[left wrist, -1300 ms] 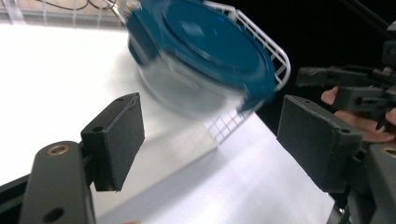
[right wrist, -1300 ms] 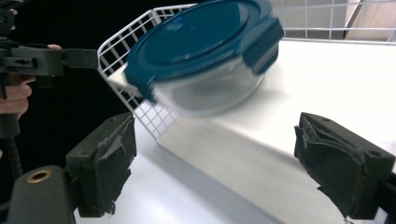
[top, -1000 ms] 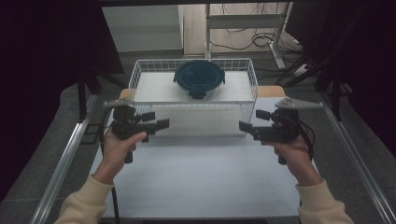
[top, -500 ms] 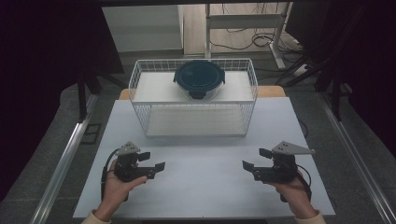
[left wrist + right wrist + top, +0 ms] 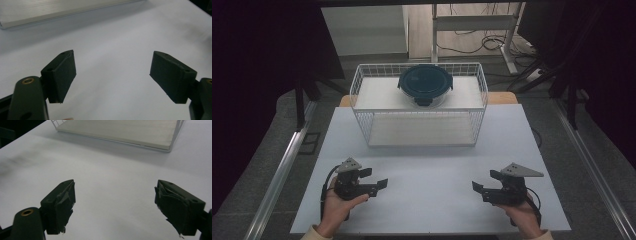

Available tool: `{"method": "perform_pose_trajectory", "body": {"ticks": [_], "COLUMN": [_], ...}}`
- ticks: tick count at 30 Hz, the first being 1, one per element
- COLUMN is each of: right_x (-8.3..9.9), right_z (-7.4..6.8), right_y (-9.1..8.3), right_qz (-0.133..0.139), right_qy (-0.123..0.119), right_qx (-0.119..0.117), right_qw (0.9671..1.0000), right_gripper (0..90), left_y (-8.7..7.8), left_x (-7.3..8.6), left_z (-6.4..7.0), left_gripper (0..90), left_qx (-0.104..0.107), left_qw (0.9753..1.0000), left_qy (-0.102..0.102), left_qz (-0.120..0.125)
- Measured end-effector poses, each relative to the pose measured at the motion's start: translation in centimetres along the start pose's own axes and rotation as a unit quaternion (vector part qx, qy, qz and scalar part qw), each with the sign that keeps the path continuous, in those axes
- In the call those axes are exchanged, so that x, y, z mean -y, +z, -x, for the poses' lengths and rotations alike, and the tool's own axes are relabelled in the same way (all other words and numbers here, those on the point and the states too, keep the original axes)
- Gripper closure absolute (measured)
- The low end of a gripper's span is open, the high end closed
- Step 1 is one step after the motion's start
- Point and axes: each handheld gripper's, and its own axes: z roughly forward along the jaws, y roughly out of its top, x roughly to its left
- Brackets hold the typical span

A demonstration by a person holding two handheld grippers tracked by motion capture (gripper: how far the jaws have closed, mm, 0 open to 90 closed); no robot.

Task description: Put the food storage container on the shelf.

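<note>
The round food container sits on the upper shelf of the white wire basket at the far side of the desk, well apart from both grippers. It looks like clear glass under a dark clip-on lid — likely heavy, rigid, slippery and breakable, so take it by the rim or lid tabs. What it holds cannot be told. The basket's lower level is bare. The left gripper and right gripper hover low near the desk's front edge, jaws wide apart and empty.
</note>
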Motion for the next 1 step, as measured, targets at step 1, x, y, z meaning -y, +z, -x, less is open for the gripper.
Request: {"method": "perform_pose_trajectory", "body": {"ticks": [1], "right_x": [0.04], "right_z": [0.06], "right_y": [-0.01], "right_qz": [0.000], "right_qy": [-0.005], "right_qx": [0.004], "right_qw": [1.0000], "right_gripper": [15.7], "left_y": [-0.07], "left_x": [-0.11], "left_z": [-0.02], "left_gripper": [20.1], "left_qx": [0.000], "left_qw": [1.0000], "left_qy": [0.000], "left_qz": [0.003]}}
